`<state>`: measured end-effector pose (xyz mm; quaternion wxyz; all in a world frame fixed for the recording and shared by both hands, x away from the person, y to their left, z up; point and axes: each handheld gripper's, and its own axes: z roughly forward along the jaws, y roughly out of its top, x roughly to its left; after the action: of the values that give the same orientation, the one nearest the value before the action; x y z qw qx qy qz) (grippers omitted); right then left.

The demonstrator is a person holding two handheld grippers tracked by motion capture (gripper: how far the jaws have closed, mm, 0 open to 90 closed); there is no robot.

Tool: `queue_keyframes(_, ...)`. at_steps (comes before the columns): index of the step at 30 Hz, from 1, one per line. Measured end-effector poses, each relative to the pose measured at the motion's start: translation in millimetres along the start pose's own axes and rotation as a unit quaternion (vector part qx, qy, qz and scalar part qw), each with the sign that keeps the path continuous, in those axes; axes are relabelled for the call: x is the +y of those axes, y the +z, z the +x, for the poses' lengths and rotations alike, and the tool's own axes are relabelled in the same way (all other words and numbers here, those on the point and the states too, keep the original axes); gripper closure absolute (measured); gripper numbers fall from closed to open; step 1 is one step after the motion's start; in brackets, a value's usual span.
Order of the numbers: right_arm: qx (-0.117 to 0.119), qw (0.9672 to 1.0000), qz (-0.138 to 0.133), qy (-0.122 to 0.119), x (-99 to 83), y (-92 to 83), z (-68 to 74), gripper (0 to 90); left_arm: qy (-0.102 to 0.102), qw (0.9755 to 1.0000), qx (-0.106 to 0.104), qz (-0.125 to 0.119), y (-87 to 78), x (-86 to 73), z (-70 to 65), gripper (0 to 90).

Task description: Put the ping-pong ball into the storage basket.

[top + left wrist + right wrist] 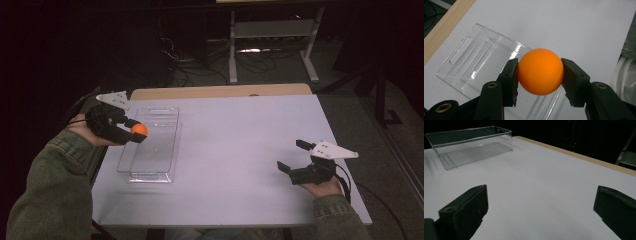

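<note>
We see a flat white table top (240,150) under the left gripper (138,131) and the right gripper (290,154). A pale wooden edge strip (220,92) runs beyond the left gripper. Farther off, a grey metal stand (272,30) and tangled black cables (190,70) sit on the dark floor.

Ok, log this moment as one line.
left gripper: shut on orange ball, above clear tray | right gripper: open, empty

A plain bright orange round ball (540,71) sits between black fingers (510,80). The clear plastic rectangular tray (165,116) is colourless. The white surface (240,145) has a tan wooden edge at 12 o'clock.
</note>
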<state>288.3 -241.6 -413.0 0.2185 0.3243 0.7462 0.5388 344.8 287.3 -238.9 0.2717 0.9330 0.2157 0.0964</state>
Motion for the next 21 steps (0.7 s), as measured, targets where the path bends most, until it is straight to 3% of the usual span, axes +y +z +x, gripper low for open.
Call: queue_keyframes(21, 0.001, 1.0, 0.002, -0.001, -0.3, 0.3, 0.1, 0.0, 0.012, 0.9997, -0.004, 0.02, 18.4, -0.1, -3.7, 50.2)
